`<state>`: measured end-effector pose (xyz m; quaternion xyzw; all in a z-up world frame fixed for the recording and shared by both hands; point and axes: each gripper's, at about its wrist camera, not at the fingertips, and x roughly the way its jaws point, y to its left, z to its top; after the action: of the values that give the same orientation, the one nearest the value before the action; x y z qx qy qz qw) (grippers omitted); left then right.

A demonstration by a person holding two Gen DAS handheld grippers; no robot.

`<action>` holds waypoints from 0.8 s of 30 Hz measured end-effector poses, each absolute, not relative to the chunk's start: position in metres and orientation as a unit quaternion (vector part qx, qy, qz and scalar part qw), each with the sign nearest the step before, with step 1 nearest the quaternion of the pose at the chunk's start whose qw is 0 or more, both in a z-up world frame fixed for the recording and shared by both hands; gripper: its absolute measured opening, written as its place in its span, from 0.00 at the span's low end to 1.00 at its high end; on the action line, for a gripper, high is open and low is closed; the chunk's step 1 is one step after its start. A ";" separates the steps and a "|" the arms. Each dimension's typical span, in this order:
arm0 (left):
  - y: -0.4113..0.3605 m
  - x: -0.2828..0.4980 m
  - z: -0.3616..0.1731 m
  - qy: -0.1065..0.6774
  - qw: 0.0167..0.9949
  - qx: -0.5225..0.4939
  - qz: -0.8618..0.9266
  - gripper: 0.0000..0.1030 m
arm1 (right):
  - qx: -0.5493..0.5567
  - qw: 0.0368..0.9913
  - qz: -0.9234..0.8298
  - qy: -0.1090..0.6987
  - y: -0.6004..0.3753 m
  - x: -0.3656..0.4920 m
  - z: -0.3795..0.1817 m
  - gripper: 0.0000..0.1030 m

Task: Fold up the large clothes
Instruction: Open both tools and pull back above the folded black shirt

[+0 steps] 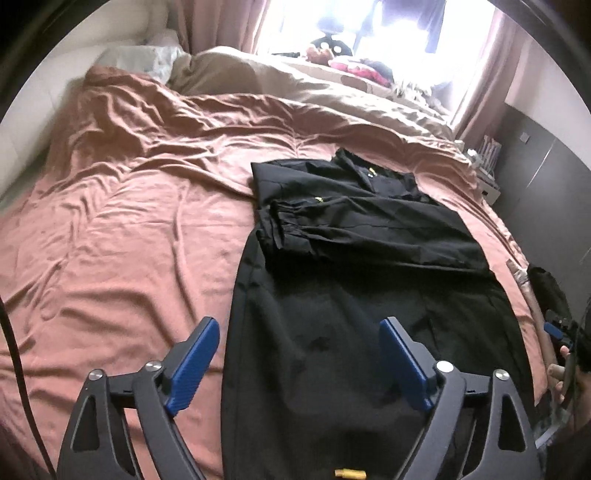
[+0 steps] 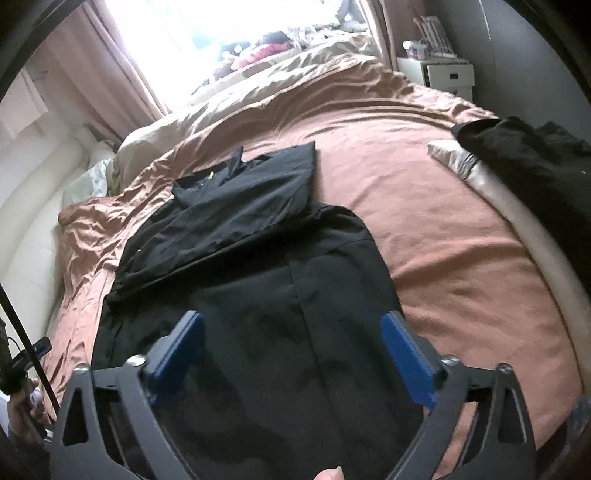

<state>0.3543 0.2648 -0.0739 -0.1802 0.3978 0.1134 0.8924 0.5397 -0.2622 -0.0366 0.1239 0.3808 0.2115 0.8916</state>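
left gripper (image 1: 299, 345): jaws wide, empty, above the black garment (image 1: 354, 280)
right gripper (image 2: 291, 341): jaws wide, empty, above it
garment: sleeves folded in, flat on bed (image 1: 122, 221)

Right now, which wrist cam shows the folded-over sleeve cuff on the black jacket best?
Left wrist: the sleeve cuff lies in plain sight across the black jacket, gathers visible. Right wrist shows the jacket, but the sleeve runs away leftward and its cuff end is dark.

The near hem of the black garment (image 1: 332, 332) runs out below the left gripper (image 1: 299, 347). Beyond it, the window (image 1: 332, 26) is washed out, and the items on its sill (image 1: 354, 62) are too blurred to identify. A dark heap (image 2: 524, 155), far right of the right gripper (image 2: 291, 343), is cut off by the lens rim.
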 end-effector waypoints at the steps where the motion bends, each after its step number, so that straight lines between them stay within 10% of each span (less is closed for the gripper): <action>1: 0.262 0.346 -0.072 0.394 0.894 -0.181 0.113 0.90 | 0.126 0.894 0.213 0.373 -0.266 0.531 -0.035 1.00; 24: 0.189 0.170 -0.044 0.306 0.931 -0.166 0.113 0.92 | 0.113 0.919 0.240 0.292 -0.344 0.355 -0.050 1.00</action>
<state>0.1697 0.1889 -0.0435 -0.1659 0.3059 0.1131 0.9307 0.3553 -0.3438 -0.0497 0.1131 0.2922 0.2397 0.9189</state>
